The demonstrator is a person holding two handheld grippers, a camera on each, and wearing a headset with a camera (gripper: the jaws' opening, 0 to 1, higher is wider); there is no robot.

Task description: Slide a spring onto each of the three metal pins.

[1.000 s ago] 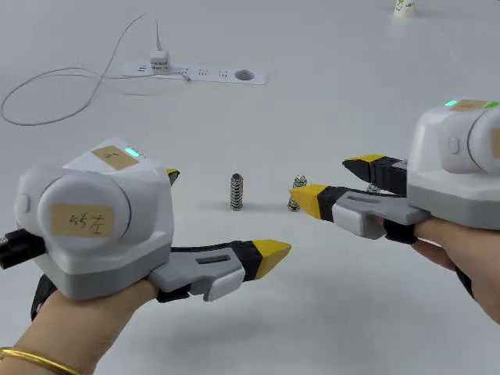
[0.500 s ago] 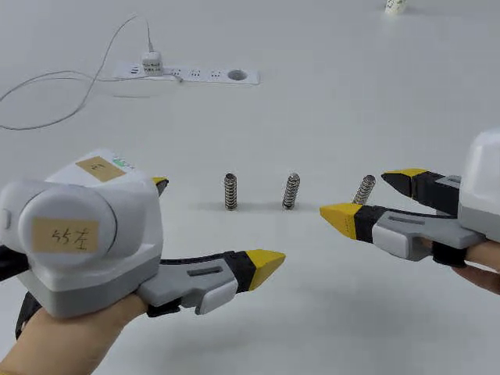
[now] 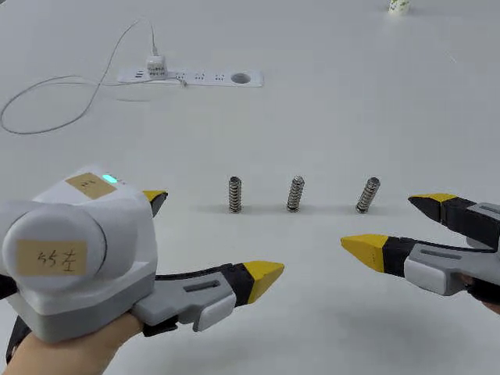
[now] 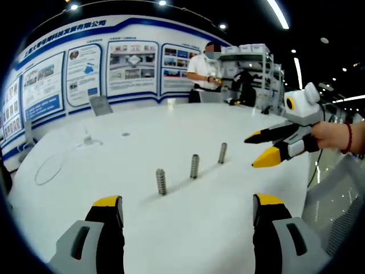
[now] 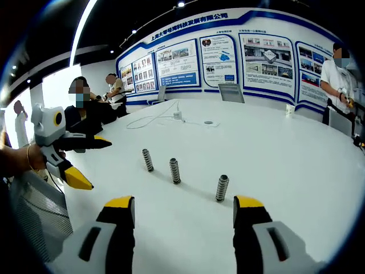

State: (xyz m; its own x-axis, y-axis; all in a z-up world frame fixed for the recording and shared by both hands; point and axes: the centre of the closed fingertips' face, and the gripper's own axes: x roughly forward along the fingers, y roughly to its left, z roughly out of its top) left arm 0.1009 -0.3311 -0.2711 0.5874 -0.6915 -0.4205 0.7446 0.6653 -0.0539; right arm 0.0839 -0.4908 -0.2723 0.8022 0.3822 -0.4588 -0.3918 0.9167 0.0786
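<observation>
Changing since a second ago: right gripper (image 3: 397,223) has drawn away from the row of springs toward the lower right. It was close against the middle and right springs and is now well apart from them.
Left gripper (image 3: 211,234): low at the left, near the left spring but not touching; jaws spread wide, nothing between them; placed much as before.
Left spring (image 3: 235,194): upright on the white bench (image 3: 351,117).
Middle spring (image 3: 296,193): upright, between the other two.
Right spring (image 3: 368,194): uncovered now; leans with its top to the right.
Right gripper, state: jaws wide apart, empty.
Pins: presumably inside the coils; too small to tell how far each spring is seated.
Meaning for task: by judgement, all three springs look placed and the work appears finished or nearly so; the leaning one may want a check.
Writing, left gripper: tan label (image 3: 51,256) with handwriting, seemingly "55" and one character; smaller tan label on top (image 3: 92,185), not legible.
Power strip (image 3: 191,76): far left of the bench, with white plug and cable (image 3: 55,101); no brand readable.
Wall boards (image 4: 63,31): blue banner with a Chinese headline in the left gripper view, too small to read.
</observation>
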